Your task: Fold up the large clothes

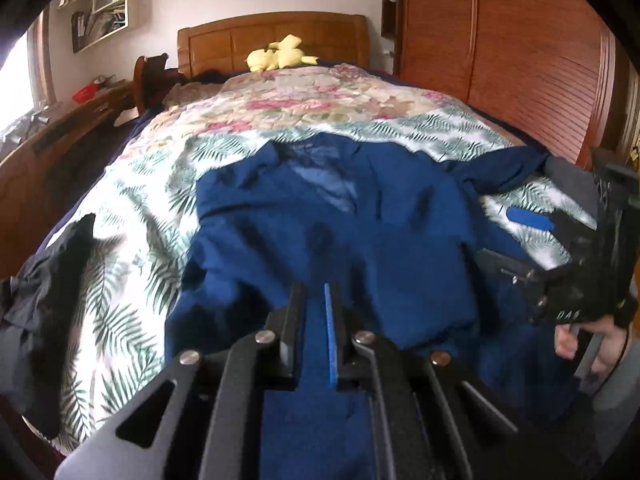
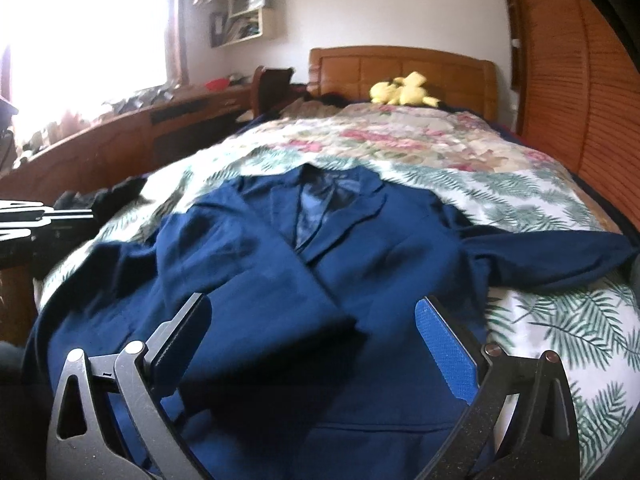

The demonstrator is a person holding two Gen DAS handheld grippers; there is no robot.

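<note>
A dark blue jacket (image 2: 320, 248) lay face up on the bed (image 2: 560, 320), on a bedspread printed with green leaves. One sleeve (image 2: 552, 256) stretched out to the side, and the other sleeve (image 1: 332, 248) was folded across the front. The left gripper (image 1: 316, 320) was low over the lower part of the jacket; its fingers were almost pressed together, with nothing pinched between them. The right gripper (image 2: 316, 344) hung above the hem with its fingers spread wide and empty. A yellow plush toy (image 2: 400, 94) sat near the wooden headboard (image 2: 400, 68).
</note>
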